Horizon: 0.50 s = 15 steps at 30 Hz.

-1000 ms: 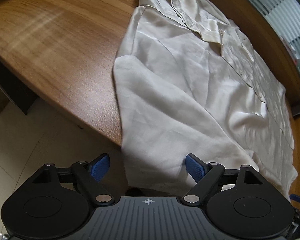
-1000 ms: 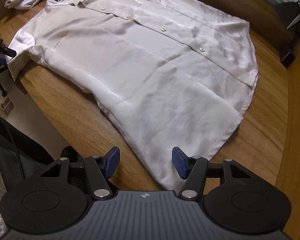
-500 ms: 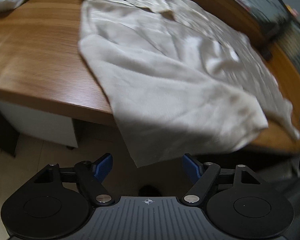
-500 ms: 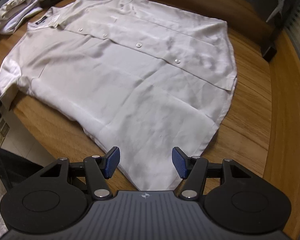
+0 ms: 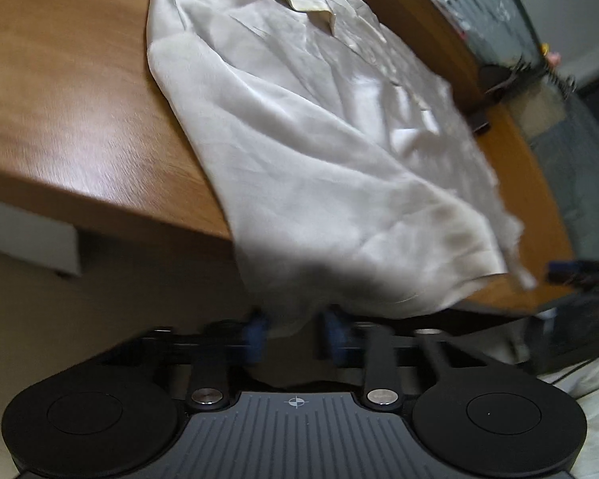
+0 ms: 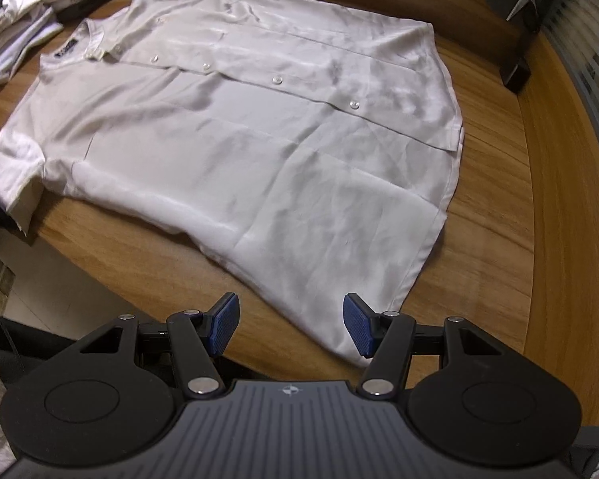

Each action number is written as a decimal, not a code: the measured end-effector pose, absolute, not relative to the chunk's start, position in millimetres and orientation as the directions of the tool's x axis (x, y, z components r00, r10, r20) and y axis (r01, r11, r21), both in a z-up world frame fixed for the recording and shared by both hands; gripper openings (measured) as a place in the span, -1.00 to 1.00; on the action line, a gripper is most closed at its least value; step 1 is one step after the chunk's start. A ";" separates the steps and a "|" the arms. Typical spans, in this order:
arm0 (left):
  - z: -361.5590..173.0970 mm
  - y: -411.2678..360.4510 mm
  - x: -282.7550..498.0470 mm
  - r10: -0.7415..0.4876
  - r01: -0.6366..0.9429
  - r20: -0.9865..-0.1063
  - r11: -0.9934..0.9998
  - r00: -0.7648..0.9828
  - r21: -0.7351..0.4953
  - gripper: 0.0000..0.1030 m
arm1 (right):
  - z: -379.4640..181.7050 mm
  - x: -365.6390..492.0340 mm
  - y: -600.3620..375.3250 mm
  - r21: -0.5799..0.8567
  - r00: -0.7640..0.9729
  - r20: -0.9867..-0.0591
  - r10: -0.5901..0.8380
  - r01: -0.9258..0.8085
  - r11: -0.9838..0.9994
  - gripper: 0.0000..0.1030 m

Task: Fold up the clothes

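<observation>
The cream button-front shirt (image 6: 235,151) lies spread front-up across the wooden table (image 6: 495,215), placket buttoned, collar and dark neck label toward the far left corner, hem toward the near right. One short sleeve (image 5: 339,239) spills over the near edge of the table and hangs off it; in my right wrist view the same sleeve shows as a cuff at the table's left edge.

My left gripper (image 5: 295,333) sits just below that near edge. Its jaws have just been closing, and the lowest fold of the hanging sleeve runs down between the blue pads (image 5: 255,333). The view is smeared with motion, so I can see cloth between the pads but a narrow gap still seems to show beside it; I read it as nipped onto the sleeve's bottom edge.

My right gripper (image 6: 291,325) hovers above the near right part of the table with its jaws standing well apart, and holds nothing. The shirt's hem corner lies on the wood beneath and between the blue pads (image 6: 223,323), not touched by them.

Farther out, a heap of pale folded clothes (image 6: 40,20) sits at the far left corner, just beyond the collar. A small black block (image 6: 517,74) stands by the far right edge, well apart from the shirt.
</observation>
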<state>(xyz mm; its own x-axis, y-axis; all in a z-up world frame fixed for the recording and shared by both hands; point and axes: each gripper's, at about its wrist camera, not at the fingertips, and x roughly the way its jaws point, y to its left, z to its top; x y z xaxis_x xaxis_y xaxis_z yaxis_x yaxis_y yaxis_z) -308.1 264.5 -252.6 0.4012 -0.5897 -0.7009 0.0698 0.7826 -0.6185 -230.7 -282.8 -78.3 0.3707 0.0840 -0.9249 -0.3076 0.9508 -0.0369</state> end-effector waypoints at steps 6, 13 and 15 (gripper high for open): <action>-213.5 263.8 -313.1 -0.617 0.141 -0.663 0.768 0.424 -0.624 -0.93 | -85.5 -235.3 -279.3 -0.094 0.372 -0.928 0.030 -0.311 0.946 0.22; -166.5 261.1 -302.1 -0.624 0.238 -0.637 0.773 0.453 -0.588 -0.93 | -109.3 -234.1 -255.9 -0.201 0.408 -0.912 -0.032 -0.378 0.904 -0.05; -156.0 261.8 -299.6 -0.624 0.263 -0.628 0.774 0.464 -0.576 -0.93 | -115.8 -231.5 -249.2 -0.219 0.416 -0.909 -0.042 -0.389 0.895 -0.12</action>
